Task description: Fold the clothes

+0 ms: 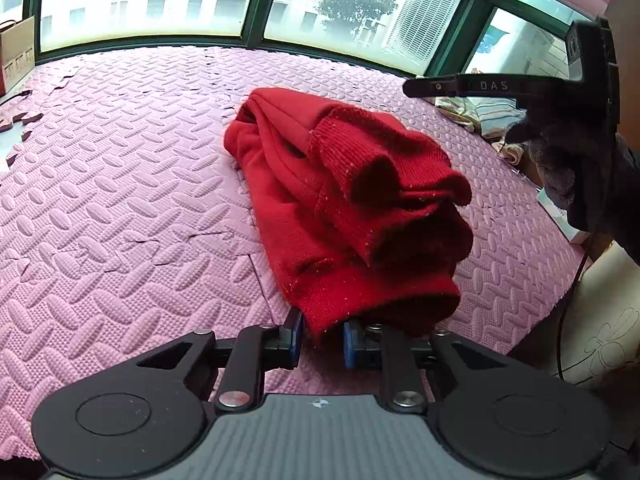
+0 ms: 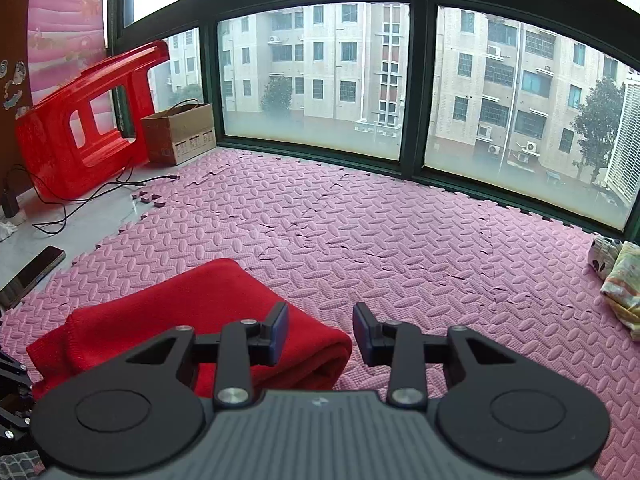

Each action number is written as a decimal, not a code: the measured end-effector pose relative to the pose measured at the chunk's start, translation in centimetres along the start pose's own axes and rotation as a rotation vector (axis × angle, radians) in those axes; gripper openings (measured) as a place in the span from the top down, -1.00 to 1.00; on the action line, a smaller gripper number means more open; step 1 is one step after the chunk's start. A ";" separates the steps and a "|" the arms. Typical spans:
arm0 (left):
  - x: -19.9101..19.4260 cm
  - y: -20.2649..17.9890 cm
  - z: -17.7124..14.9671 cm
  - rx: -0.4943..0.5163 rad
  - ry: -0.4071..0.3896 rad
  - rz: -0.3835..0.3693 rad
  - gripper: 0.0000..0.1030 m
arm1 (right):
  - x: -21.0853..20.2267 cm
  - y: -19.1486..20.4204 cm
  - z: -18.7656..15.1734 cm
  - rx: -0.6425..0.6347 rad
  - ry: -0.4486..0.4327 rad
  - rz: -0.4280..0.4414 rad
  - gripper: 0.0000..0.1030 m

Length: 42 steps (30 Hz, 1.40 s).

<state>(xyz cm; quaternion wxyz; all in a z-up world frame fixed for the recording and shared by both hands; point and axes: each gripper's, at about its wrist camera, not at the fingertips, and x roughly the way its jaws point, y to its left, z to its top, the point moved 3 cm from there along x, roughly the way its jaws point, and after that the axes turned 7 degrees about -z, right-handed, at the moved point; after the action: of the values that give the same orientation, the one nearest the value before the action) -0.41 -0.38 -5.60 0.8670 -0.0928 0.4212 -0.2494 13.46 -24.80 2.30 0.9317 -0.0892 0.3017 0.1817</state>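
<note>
A red knitted sweater [image 1: 340,200] lies folded in a bundle on the pink foam mat [image 1: 120,184], ribbed cuffs piled on top. My left gripper [image 1: 322,338] is at its near hem, with both blue pads pressed against the thick cloth edge between them. In the right wrist view the sweater [image 2: 180,312] sits at lower left, its folded edge under the left finger. My right gripper [image 2: 320,332] is open above the mat, holding nothing. From the left wrist view, the right gripper [image 1: 424,87] hovers at the upper right in a gloved hand [image 1: 560,160].
Other clothes are piled at the mat's right edge [image 2: 620,280], also seen as a pile of clothes [image 1: 480,116]. A red plastic stool [image 2: 80,120], a cardboard box [image 2: 180,132], a cable [image 2: 80,200] and a phone [image 2: 32,276] stand on the bare floor at left. Windows close off the far side.
</note>
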 end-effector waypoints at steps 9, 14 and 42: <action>0.0 5.4 3.6 -0.050 -0.028 0.109 0.58 | 3.0 -2.6 -0.9 0.092 0.076 -0.046 0.31; 0.8 7.8 5.8 -0.052 -0.021 0.131 0.57 | 4.6 -4.4 -1.3 0.173 0.116 -0.062 0.31; 2.3 14.5 12.7 -0.039 -0.004 0.185 0.12 | 2.8 -2.9 -4.5 0.182 0.156 0.000 0.31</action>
<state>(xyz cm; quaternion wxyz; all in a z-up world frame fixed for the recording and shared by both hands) 15.76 10.26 -4.58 0.8852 -0.0709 0.4310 -0.1600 14.36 -27.92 -2.83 0.9096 -0.0183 0.3885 0.1462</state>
